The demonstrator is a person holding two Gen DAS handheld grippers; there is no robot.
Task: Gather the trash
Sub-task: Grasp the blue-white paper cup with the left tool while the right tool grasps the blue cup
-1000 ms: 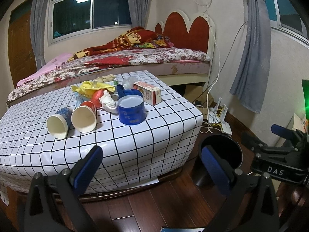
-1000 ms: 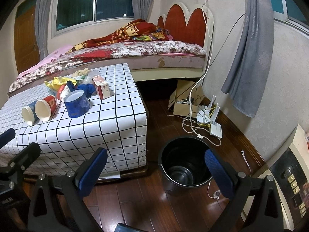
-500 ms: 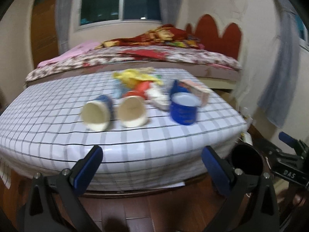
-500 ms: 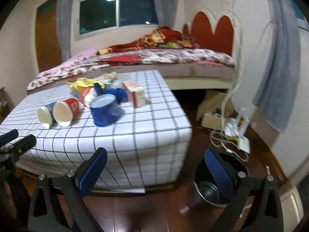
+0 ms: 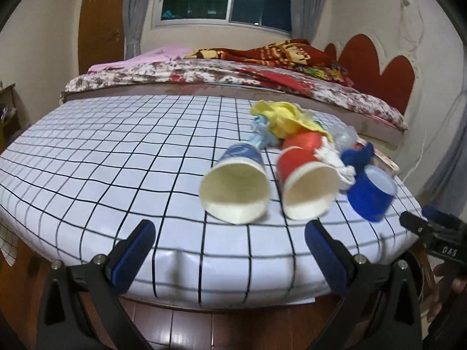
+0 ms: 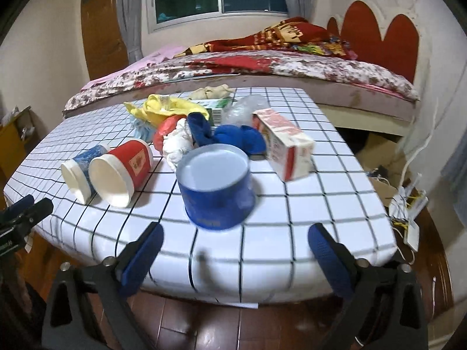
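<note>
A bedroom, and in the left wrist view a low table point(image 5: 96, 157) in a black-grid white cloth sits in front of the bed point(image 5: 221, 73). Two paper cups lie on their sides on the table, long axes running front to back, mouths toward the camera: the blue cup point(image 5: 236, 183) just left of the red cup point(image 5: 306, 180), a blue tub point(image 5: 372, 192) upright to the right of them, yellow wrapper point(image 5: 284, 119) behind. The left gripper point(image 5: 230, 259) hangs below the table's near edge, fingers spread wide and holding nothing, the blue cup just ahead between them. Over to the right wrist view: the blue tub point(image 6: 216, 186) stands mouth-up near the table point(image 6: 321, 192) edge, a carton point(image 6: 283, 143) lying behind it to the right, the red cup point(image 6: 121, 172) and the blue cup point(image 6: 83, 173) tipped to its left, mouths toward the near left. The right gripper point(image 6: 233, 259) is splayed open and empty, tub dead ahead.
</note>
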